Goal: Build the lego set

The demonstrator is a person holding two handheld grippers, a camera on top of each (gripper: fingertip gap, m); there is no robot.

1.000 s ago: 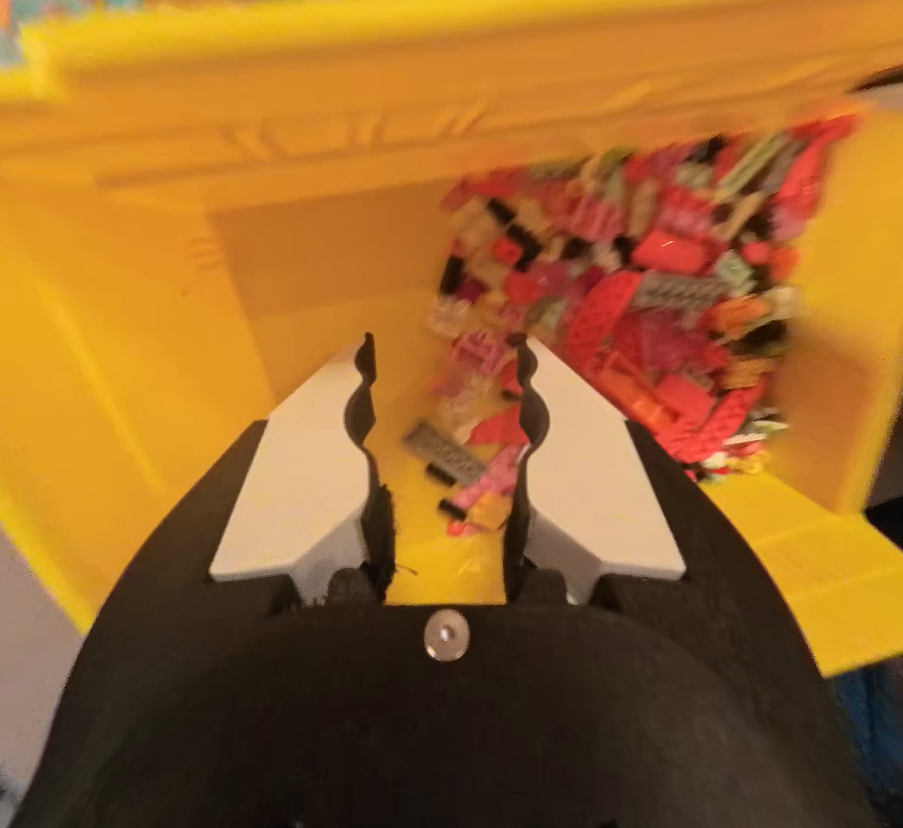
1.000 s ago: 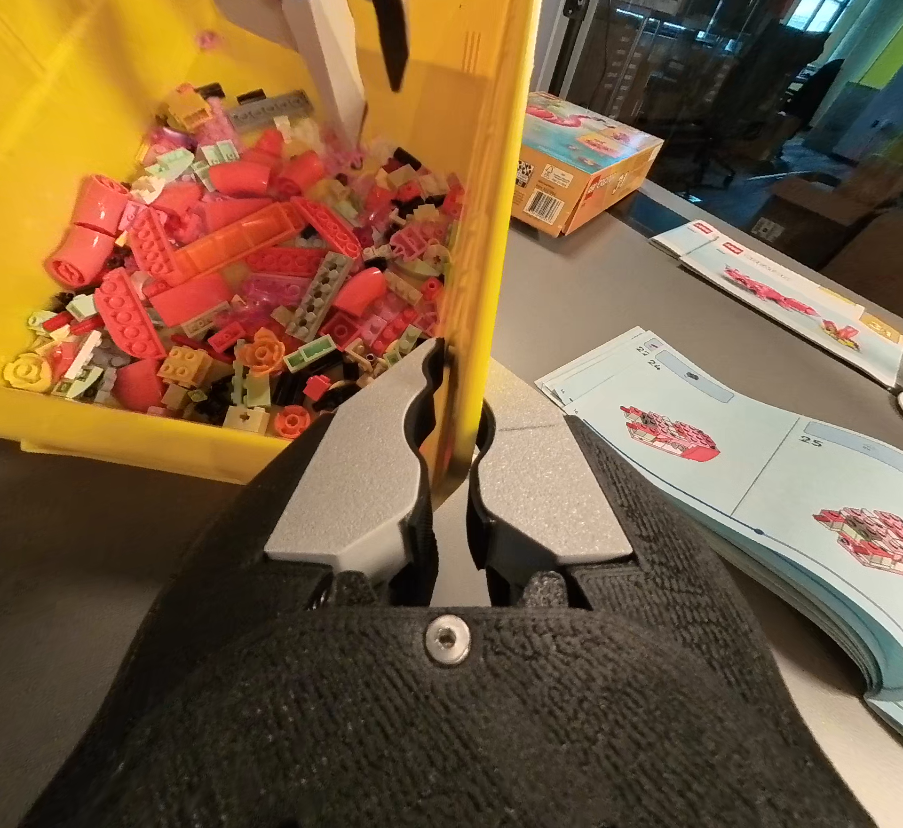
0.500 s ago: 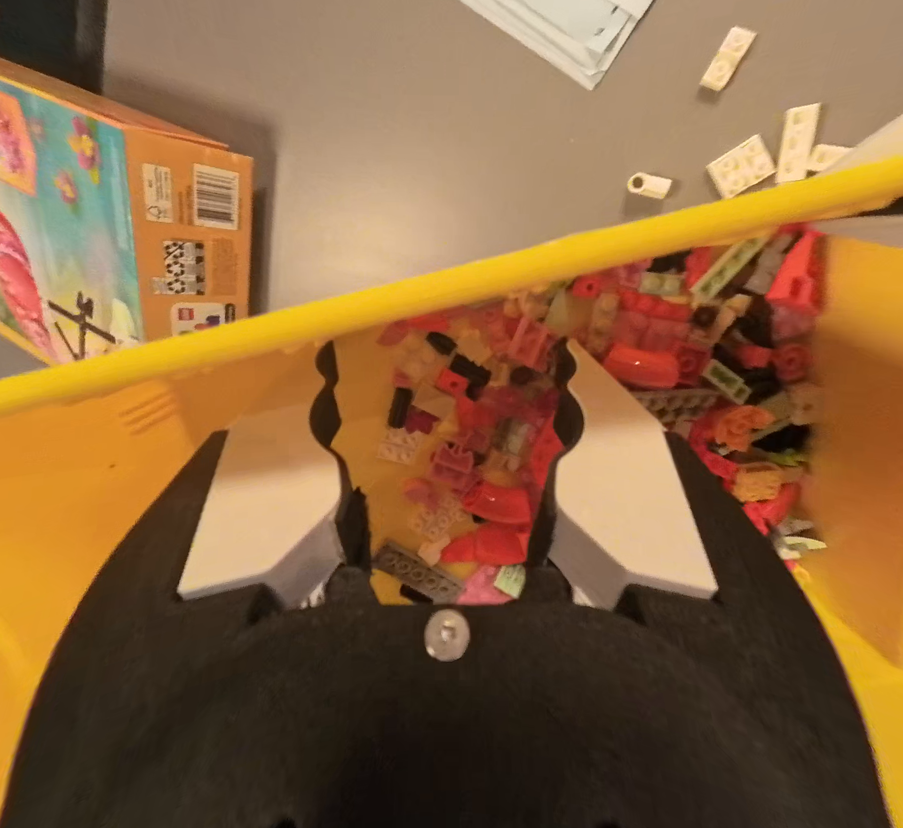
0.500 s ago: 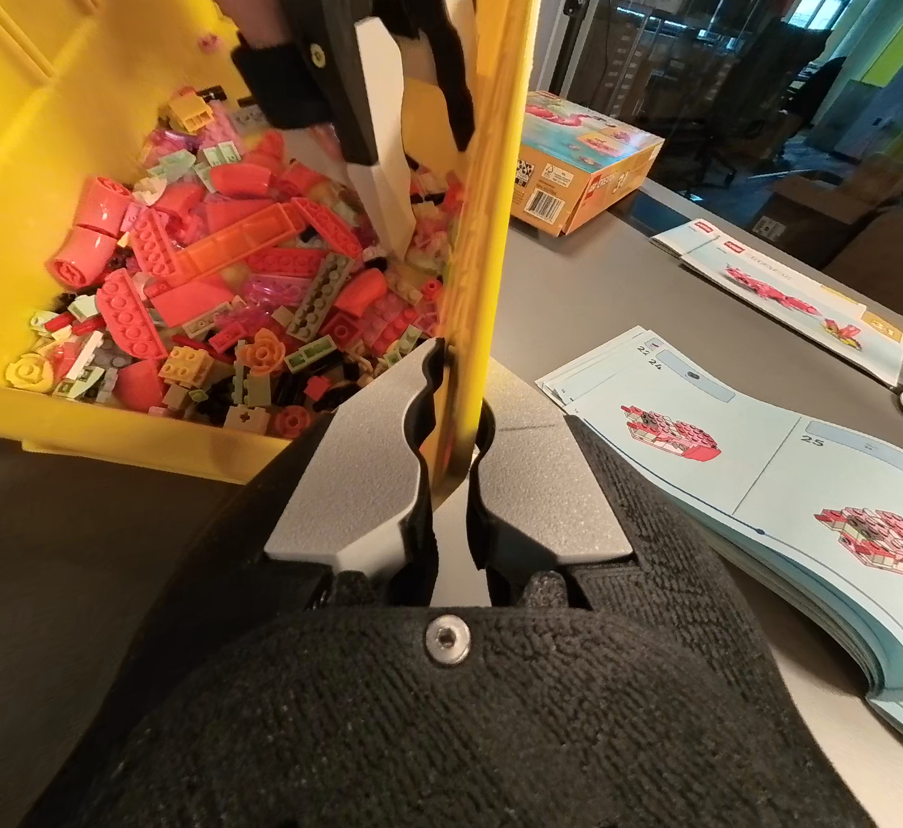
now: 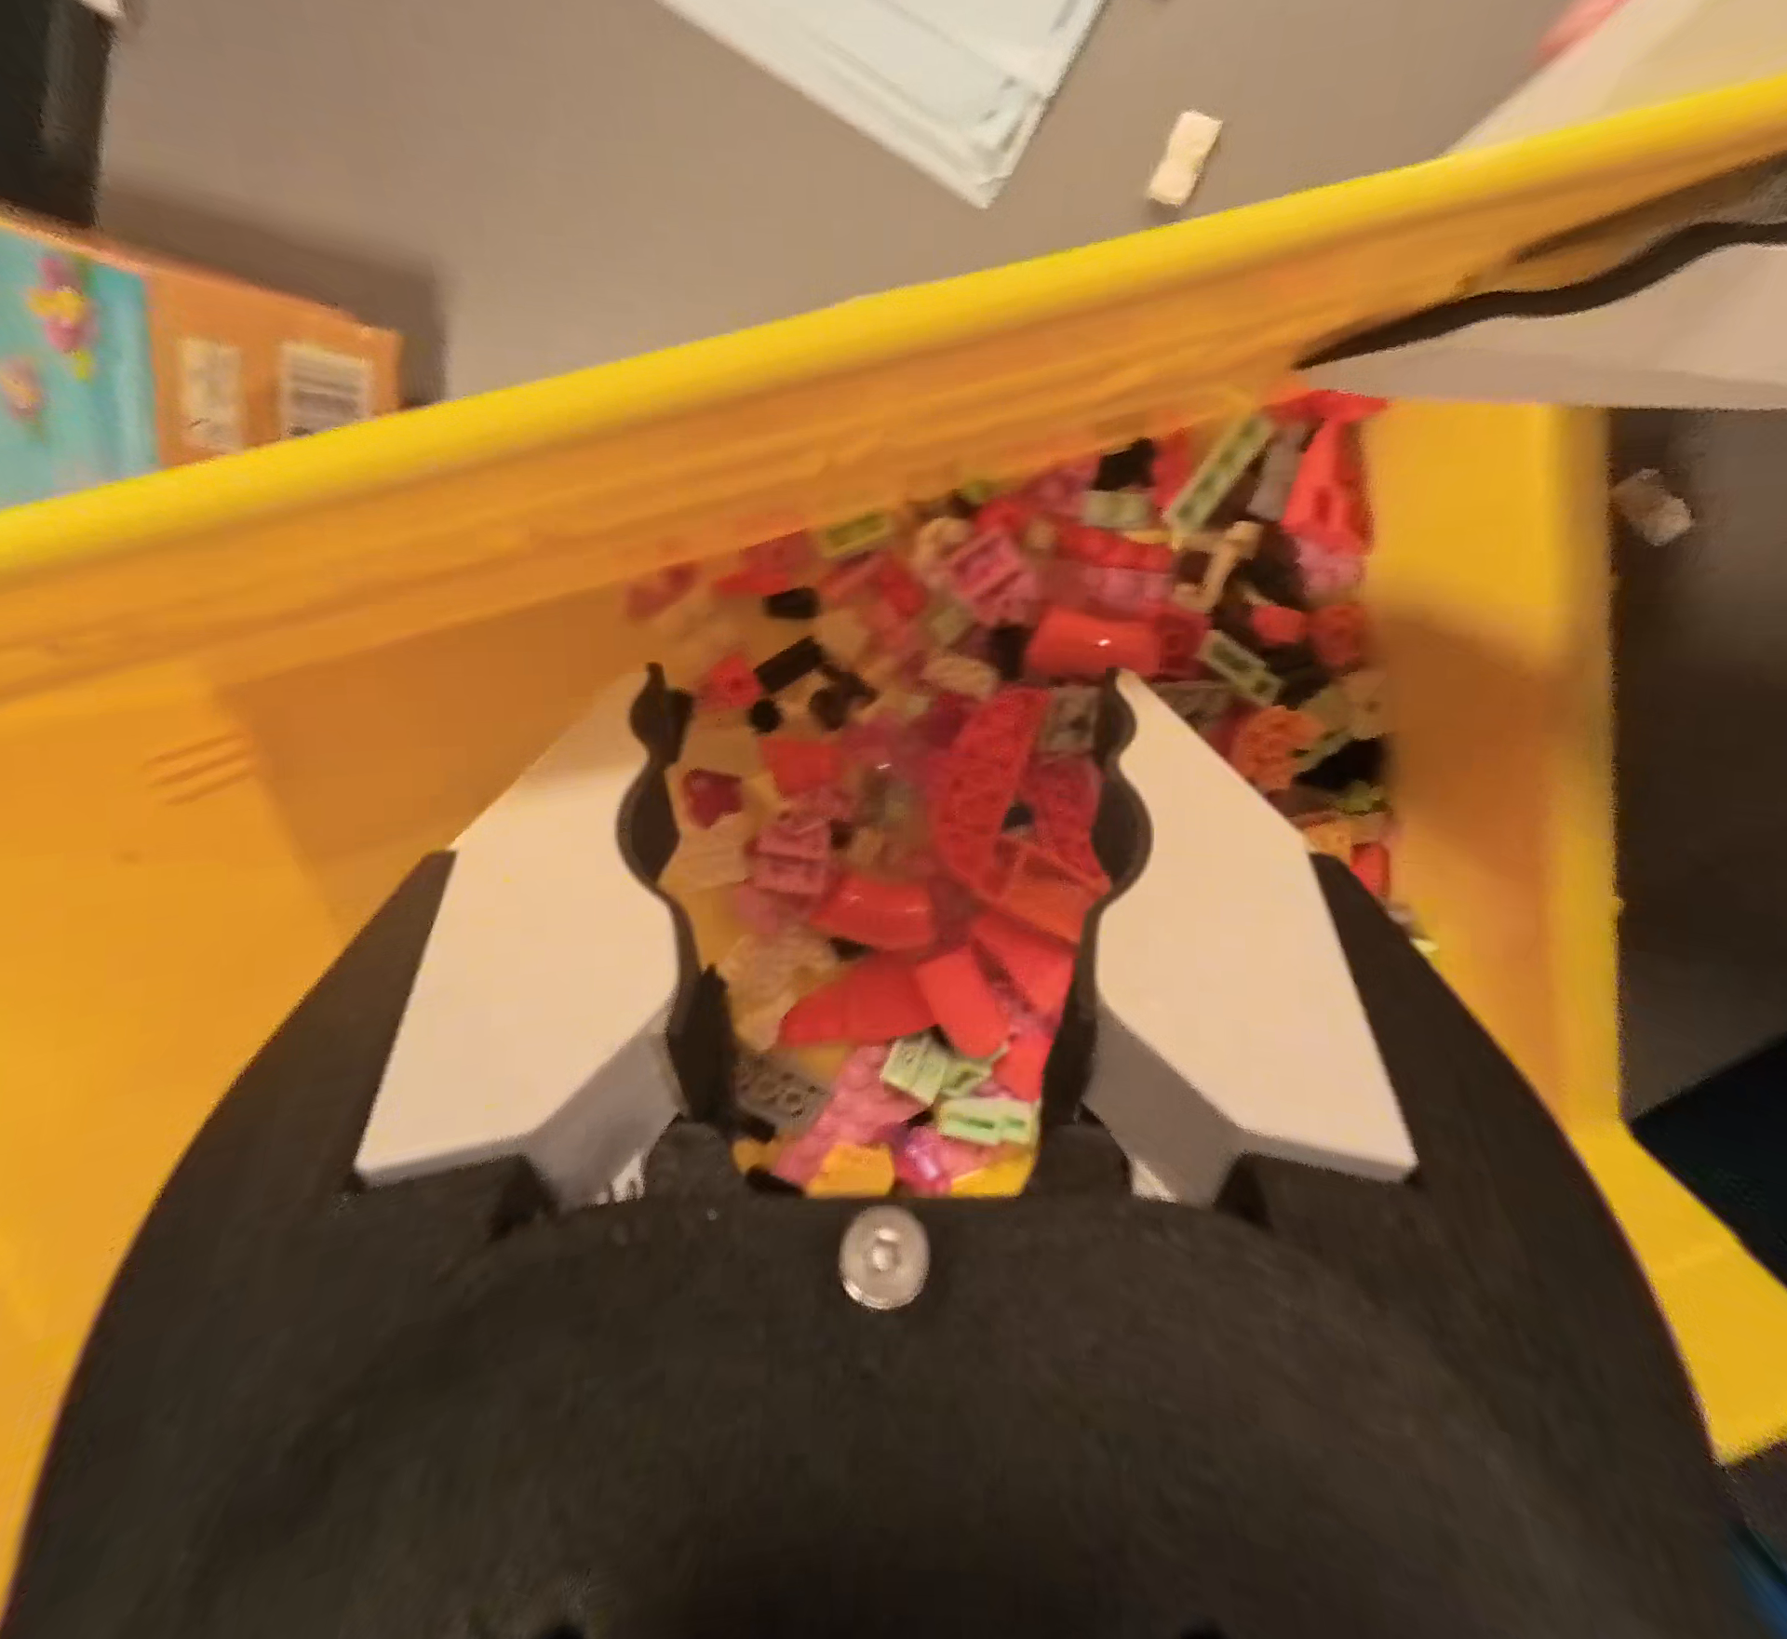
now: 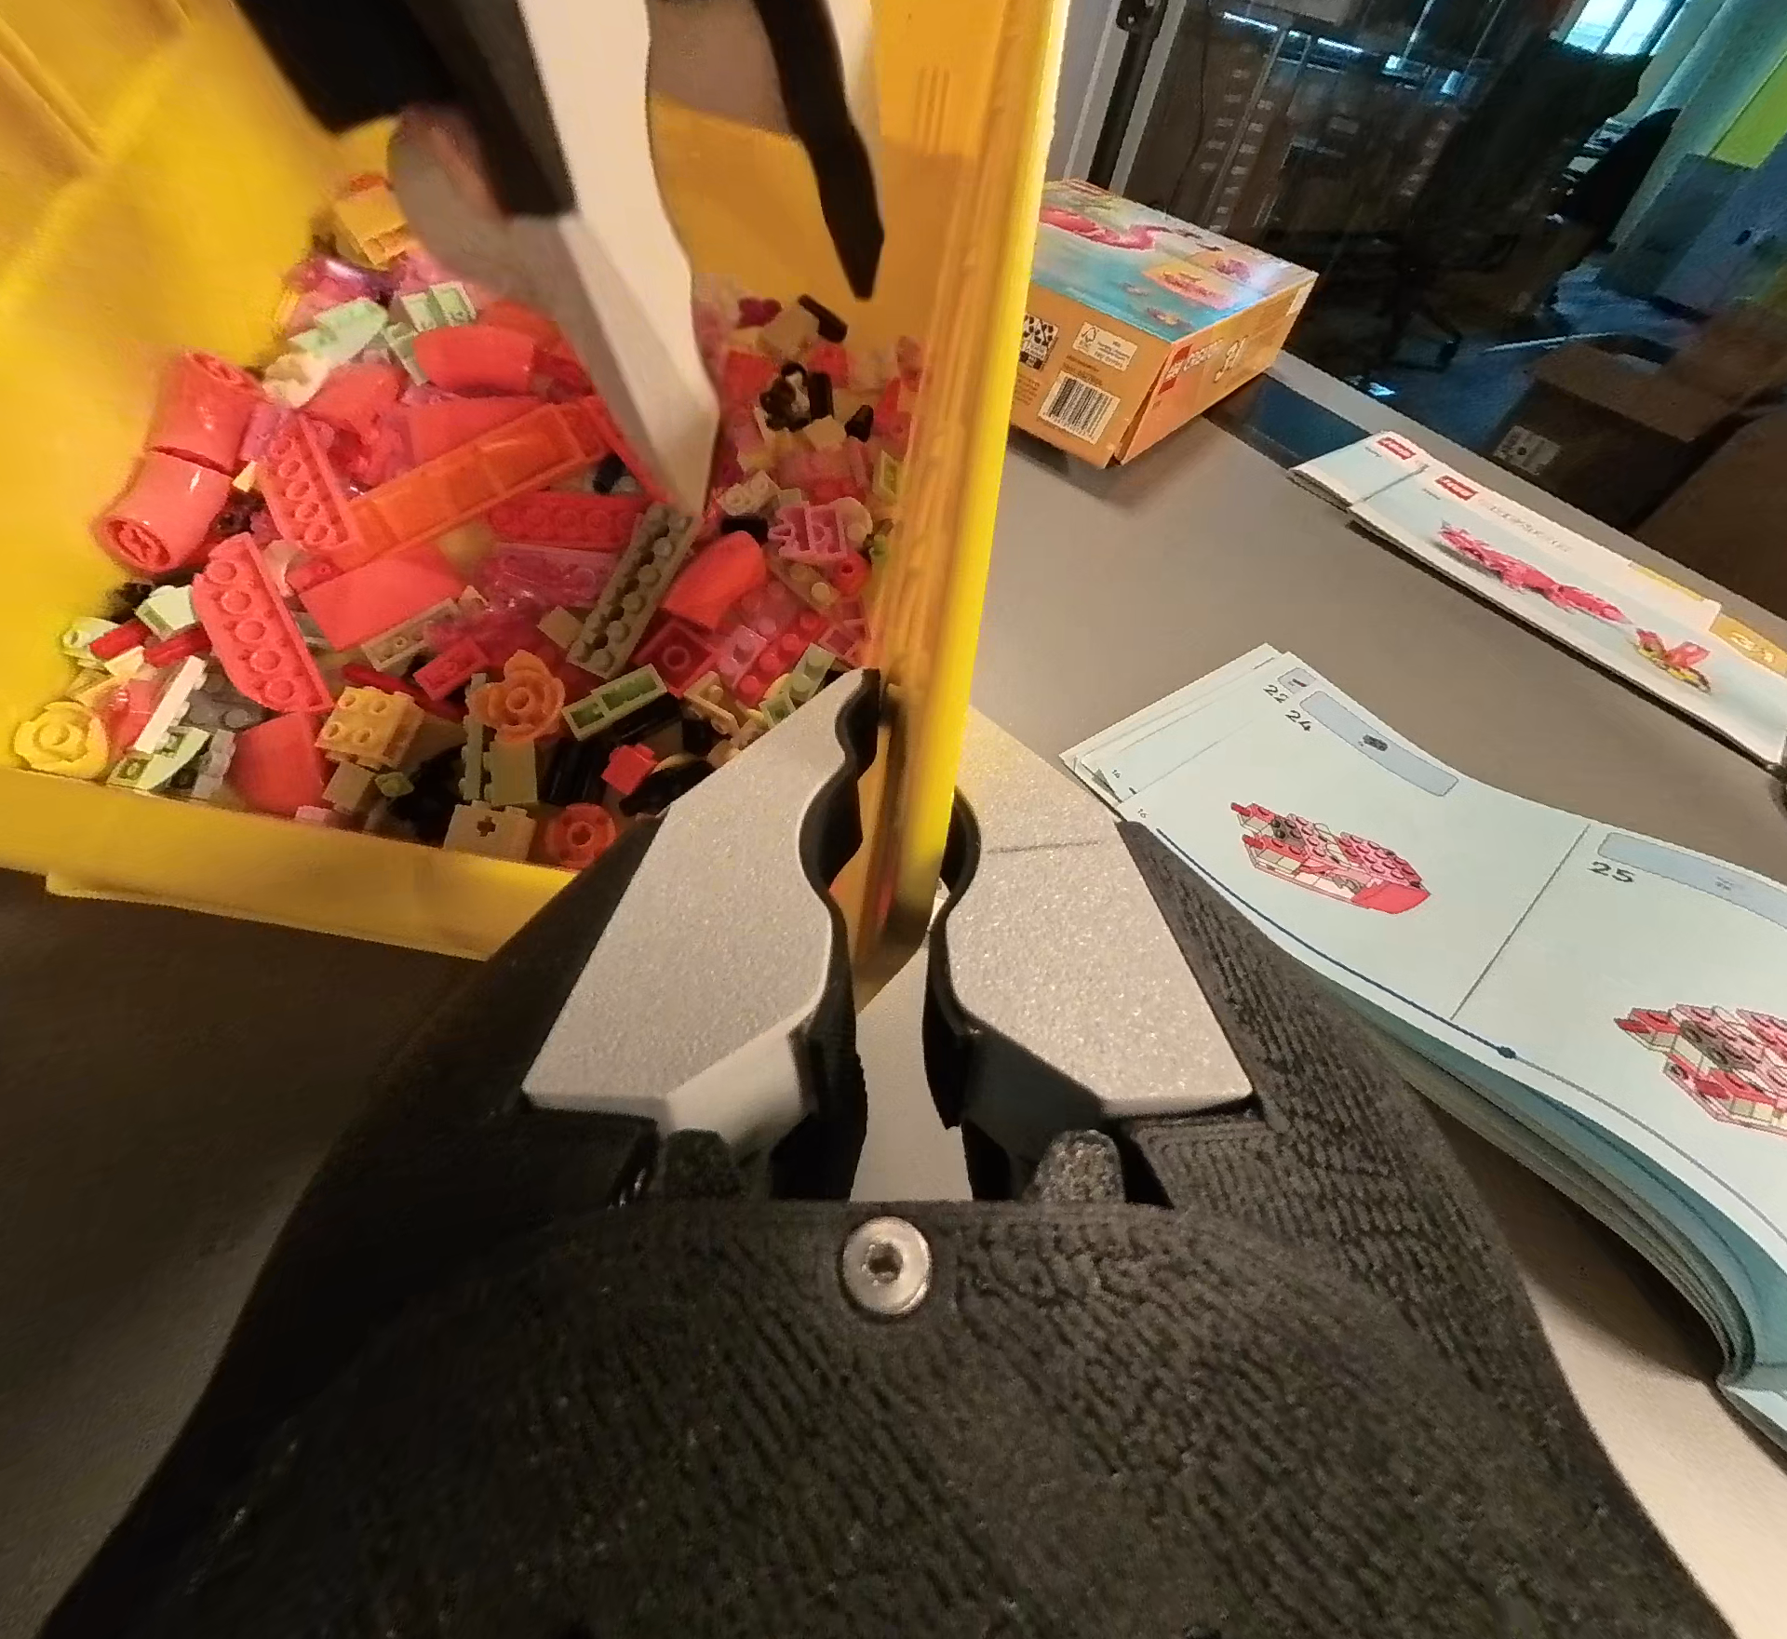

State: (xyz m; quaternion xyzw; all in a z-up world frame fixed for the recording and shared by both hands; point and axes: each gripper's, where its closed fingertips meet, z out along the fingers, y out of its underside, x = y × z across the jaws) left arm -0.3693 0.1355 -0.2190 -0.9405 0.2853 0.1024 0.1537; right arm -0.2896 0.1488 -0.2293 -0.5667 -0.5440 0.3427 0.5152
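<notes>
Yellow bin wall (image 6: 952,452) sits pinched between the right gripper's (image 6: 904,809) pads. At eleven o'clock, the left gripper (image 5: 885,780) hangs wide open, holding nothing, over mixed bricks (image 6: 464,568). Farther, at one o'clock, a printed orange box (image 6: 1160,326) and booklets (image 6: 1508,906) lie on the table.

Left view motion-blurred, dim; right view sharp, window-lit.

Right camera: grey table (image 6: 1112,587) runs from 12 to 4 o'clock. Orange cardboard box (image 6: 1160,335) lies flat at 1 o'clock, near the far edge. Open booklet (image 6: 1450,896) at 3 o'clock, pale blue pages showing a pink model. Closed booklets (image 6: 1547,587) at 2 o'clock. Glass partition (image 6: 1402,94) behind the table. Left camera: loose pale bricks (image 5: 1185,154) on the table at 1 o'clock, blurred.
</notes>
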